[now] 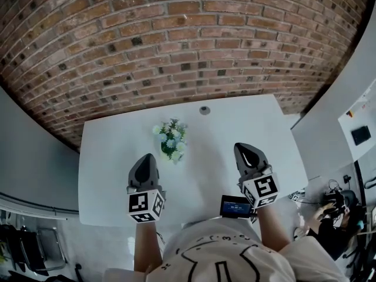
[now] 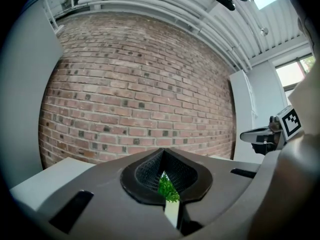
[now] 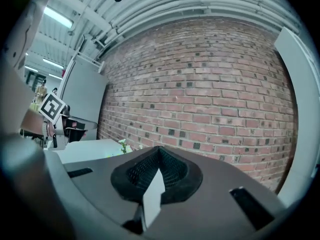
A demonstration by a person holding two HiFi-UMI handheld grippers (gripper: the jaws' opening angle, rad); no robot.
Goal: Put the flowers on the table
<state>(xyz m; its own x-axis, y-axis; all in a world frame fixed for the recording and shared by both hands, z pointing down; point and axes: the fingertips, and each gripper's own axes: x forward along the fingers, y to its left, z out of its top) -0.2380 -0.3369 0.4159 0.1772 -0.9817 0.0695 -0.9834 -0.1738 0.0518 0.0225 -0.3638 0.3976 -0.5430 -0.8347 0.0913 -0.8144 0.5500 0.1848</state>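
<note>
A small bunch of white flowers with green leaves [image 1: 171, 138] stands on the white table [image 1: 111, 157], a little left of its middle. My left gripper [image 1: 145, 159] hovers just in front of the flowers, jaws together, holding nothing. My right gripper [image 1: 244, 150] is off to the right of them, also shut and empty. In the left gripper view, green leaves [image 2: 168, 189] show through the thin slit under the left gripper [image 2: 162, 154]. In the right gripper view, the flowers [image 3: 123, 145] peek up left of the right gripper [image 3: 159, 151].
A brick wall [image 1: 176, 40] rises behind the table. A small grey round thing [image 1: 204, 110] lies near the table's far edge. A dark device with a lit screen [image 1: 235, 205] sits at the near edge. A person [image 1: 329, 210] is at the lower right.
</note>
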